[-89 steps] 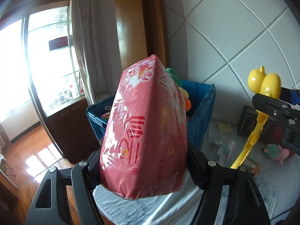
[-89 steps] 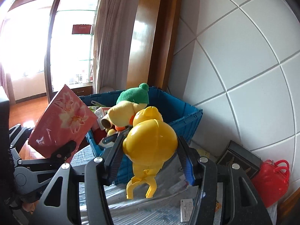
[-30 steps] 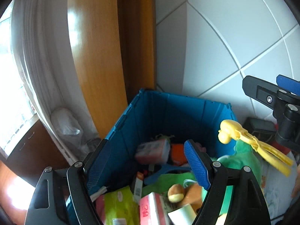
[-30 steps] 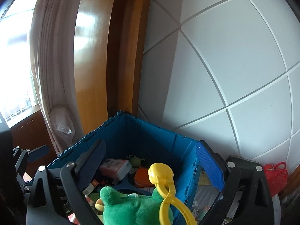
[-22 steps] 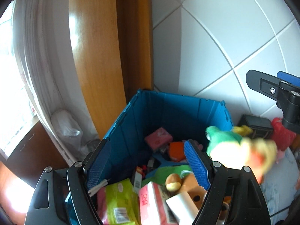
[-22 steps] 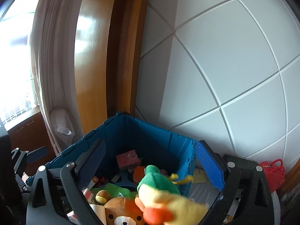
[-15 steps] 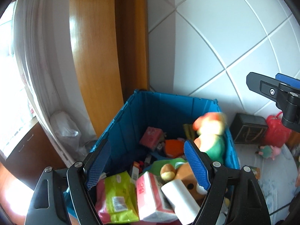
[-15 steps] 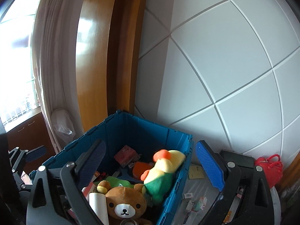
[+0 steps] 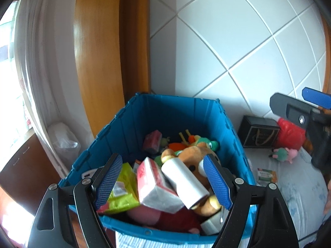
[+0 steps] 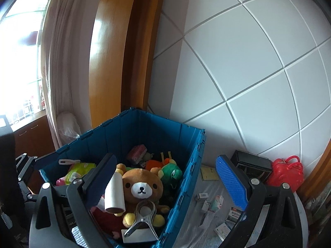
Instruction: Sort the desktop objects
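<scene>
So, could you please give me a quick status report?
Left gripper open, empty. Right gripper open, empty. Blue crate packed; teddy bear on top. Small boxes remain outside.

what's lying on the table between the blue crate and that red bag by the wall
In the right wrist view, between the blue crate and the red bag: a yellow notepad, a black box, and scattered small cartons.

My tongs' pads (image 9: 216,180) are blue and dotted; the crate (image 9: 175,111) is blue; the teddy bear (image 10: 141,186) brown; the bag (image 10: 286,173) at three o'clock red.
</scene>
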Motion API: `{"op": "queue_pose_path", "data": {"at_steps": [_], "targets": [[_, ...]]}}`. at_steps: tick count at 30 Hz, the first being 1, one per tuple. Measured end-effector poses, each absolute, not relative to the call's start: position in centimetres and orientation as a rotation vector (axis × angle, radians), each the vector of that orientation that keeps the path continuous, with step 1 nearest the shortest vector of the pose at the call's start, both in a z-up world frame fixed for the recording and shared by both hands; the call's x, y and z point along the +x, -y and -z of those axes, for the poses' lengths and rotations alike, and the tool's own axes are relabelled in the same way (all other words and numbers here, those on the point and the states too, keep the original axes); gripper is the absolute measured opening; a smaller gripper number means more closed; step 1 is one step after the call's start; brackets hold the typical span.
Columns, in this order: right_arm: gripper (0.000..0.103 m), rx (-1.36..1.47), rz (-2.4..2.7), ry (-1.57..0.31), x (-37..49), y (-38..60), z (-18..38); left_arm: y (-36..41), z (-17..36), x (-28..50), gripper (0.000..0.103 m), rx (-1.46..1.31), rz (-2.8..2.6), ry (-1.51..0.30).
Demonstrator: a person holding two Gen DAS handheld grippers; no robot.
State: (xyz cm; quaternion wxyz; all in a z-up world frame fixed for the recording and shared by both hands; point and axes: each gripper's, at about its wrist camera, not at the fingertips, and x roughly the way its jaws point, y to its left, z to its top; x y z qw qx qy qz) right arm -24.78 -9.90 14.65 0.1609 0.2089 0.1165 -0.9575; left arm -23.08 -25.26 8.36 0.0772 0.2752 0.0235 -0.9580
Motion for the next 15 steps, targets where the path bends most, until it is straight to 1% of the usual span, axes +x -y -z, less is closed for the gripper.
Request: {"op": "queue_pose_path", "data": {"at_steps": [3, 10, 15], "targets": [[0.098, 0.611, 2.75, -0.324, -23.3, 9.4, -14.0, 25.1, -8.2, -21.8, 0.084, 0.83, 2.884, -0.063], [0.098, 0.657, 2.736, -0.339, -20.1, 8.4, -12.3, 24.8, -8.2, -18.7, 0.084, 0.813, 2.898, -0.108], [0.098, 0.65, 2.714, -0.302, -17.6, 5.8, -11.3, 22.6, -8.1, -16.7, 0.085, 0.79, 2.893, -0.076]]}}
